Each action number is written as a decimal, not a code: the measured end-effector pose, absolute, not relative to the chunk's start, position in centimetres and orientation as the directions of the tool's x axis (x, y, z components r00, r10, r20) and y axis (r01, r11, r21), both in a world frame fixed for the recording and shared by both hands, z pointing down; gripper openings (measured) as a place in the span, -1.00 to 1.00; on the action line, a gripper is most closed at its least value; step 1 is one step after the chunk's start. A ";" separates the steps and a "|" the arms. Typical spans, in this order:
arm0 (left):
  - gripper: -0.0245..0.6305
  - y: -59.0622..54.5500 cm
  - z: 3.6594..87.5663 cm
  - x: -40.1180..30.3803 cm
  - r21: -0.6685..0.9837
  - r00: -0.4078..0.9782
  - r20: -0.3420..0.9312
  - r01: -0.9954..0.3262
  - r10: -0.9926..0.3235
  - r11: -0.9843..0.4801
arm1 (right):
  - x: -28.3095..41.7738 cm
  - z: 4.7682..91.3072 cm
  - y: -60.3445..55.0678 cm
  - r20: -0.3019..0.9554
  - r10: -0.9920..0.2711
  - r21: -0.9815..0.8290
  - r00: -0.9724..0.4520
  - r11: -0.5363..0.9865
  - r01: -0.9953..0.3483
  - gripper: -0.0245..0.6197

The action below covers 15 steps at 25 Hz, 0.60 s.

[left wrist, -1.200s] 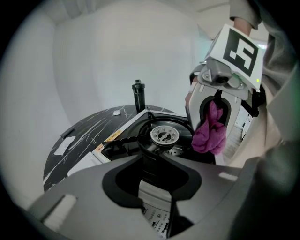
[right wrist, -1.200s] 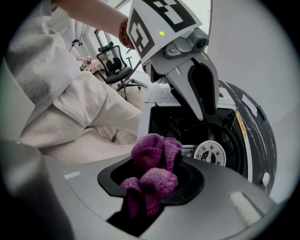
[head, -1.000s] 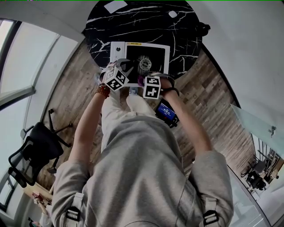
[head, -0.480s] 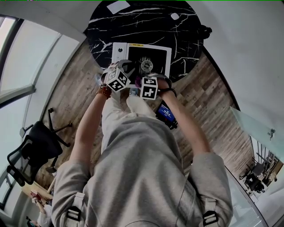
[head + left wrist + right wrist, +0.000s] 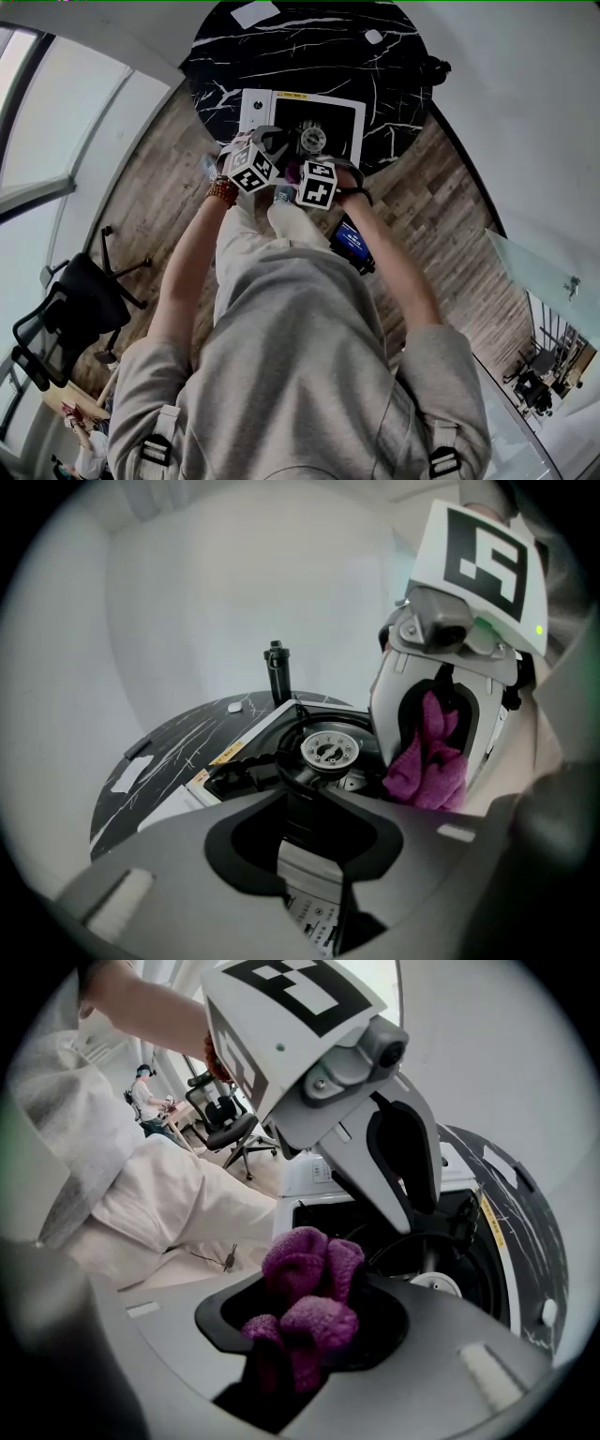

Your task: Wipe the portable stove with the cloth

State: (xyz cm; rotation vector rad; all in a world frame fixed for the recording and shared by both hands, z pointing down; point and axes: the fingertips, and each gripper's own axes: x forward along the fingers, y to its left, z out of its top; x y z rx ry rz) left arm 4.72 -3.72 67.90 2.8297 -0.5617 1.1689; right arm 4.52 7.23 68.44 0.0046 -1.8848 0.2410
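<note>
The white portable stove [image 5: 251, 108] with a black top and a round burner [image 5: 312, 141] stands at the near edge of the round black marble table [image 5: 384, 84]. My left gripper [image 5: 270, 142] sits at the stove's near left rim. Its jaws are closed on that rim [image 5: 311, 892], with the burner [image 5: 329, 750] just beyond. My right gripper [image 5: 302, 171] hangs steeply down next to it, over the stove's front edge. It is shut on a bunched purple cloth [image 5: 305, 1274], which also shows in the left gripper view [image 5: 427, 766]. The cloth's lower end is hidden.
A white paper [image 5: 253, 13] and a small white object [image 5: 373, 37] lie at the table's far side, with a black bottle-like thing [image 5: 275, 670] at its edge. A device with a blue screen [image 5: 352, 239] hangs at my right side. An office chair [image 5: 66, 319] stands at the left.
The right gripper's marker cube has tilted slightly and shifted a touch toward the left gripper. The left gripper stays at the stove's rim.
</note>
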 end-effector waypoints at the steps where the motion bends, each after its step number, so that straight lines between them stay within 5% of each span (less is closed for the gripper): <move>1: -0.62 -3.7 67.9 4.7 -0.109 0.653 0.687 -0.339 -0.317 -0.934 | 4.5 68.4 7.2 0.938 0.112 -0.163 -0.329 0.978 -0.131 -0.39; 15: -0.62 -3.8 68.0 5.0 -0.130 0.652 0.678 -0.346 -0.338 -0.929 | 4.3 68.7 6.6 0.925 0.014 -0.124 -0.380 0.956 -0.267 -0.39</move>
